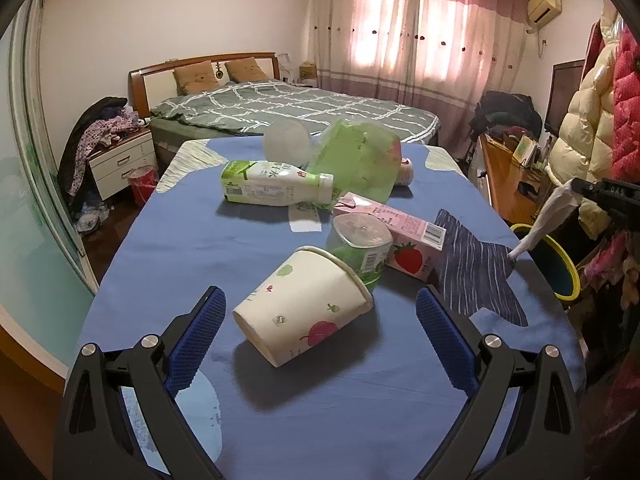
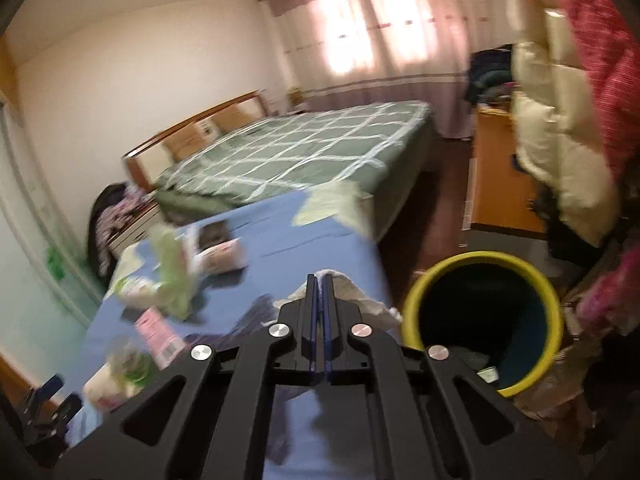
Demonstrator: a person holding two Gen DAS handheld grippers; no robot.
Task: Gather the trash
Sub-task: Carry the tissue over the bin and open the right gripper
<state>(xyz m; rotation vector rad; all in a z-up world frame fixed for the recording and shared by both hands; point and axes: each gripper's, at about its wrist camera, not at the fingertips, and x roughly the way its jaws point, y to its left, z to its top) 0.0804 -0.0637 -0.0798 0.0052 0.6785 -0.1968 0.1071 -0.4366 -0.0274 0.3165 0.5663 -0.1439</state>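
Note:
My left gripper hangs open just above the blue table cloth, its blue pads on either side of a tipped paper cup without touching it. Behind the cup lie a clear tub with a green label, a pink strawberry carton, a white milk bottle, a green plastic bag and a clear cup. My right gripper is shut on a white tissue, held near the table's right edge beside the yellow-rimmed bin. From the left wrist the tissue dangles over that bin.
A bed stands beyond the table. A nightstand and a red bucket are on the left. A wooden desk and hanging coats crowd the right side, close to the bin.

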